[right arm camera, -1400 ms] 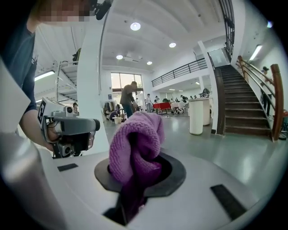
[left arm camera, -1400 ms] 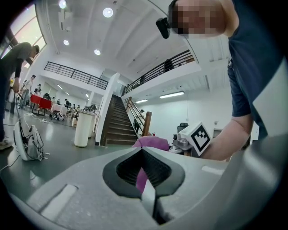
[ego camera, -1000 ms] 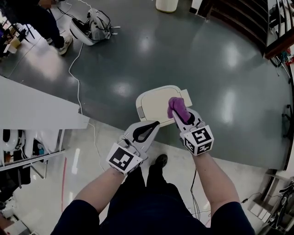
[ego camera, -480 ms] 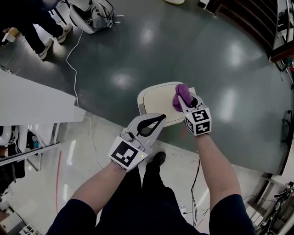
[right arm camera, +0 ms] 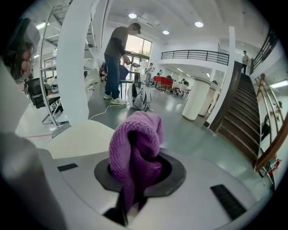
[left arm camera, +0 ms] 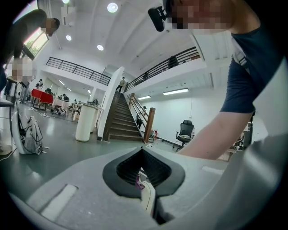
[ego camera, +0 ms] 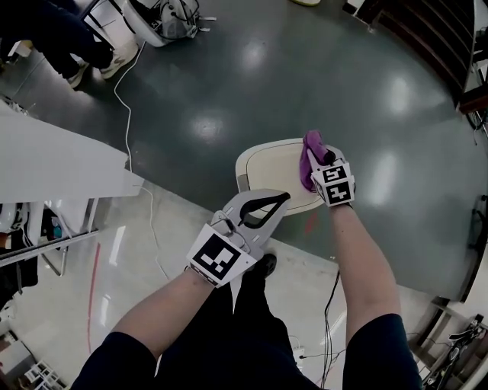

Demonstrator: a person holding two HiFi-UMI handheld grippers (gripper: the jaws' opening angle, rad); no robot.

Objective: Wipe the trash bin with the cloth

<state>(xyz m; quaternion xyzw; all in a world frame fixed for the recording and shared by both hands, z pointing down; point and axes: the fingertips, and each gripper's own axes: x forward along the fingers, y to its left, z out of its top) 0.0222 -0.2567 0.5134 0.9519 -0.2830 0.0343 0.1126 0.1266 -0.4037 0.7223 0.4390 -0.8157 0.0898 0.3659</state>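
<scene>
The trash bin shows from above as a cream lid (ego camera: pixel 273 169) on the dark floor. A purple knitted cloth (ego camera: pixel 311 156) lies on the lid's right side, and my right gripper (ego camera: pixel 320 161) is shut on it. In the right gripper view the cloth (right arm camera: pixel 135 141) bulges up between the jaws, with the lid (right arm camera: pixel 74 137) to the left below it. My left gripper (ego camera: pixel 280 199) hangs over the lid's near edge, shut with nothing in it. In the left gripper view its jaws (left arm camera: pixel 143 151) meet at the tips.
A white tabletop (ego camera: pixel 53 164) juts in at the left, with a cable (ego camera: pixel 122 99) trailing over the floor beside it. A person's shoes (ego camera: pixel 114 57) and a bag (ego camera: pixel 171 23) are at the far left. A staircase (right arm camera: pixel 245 117) and a white cylinder (right arm camera: pixel 196 99) stand beyond the bin.
My right gripper has slid the purple cloth across the lid toward its right far edge. The left gripper has kept its place near the lid's front edge, still shut.
</scene>
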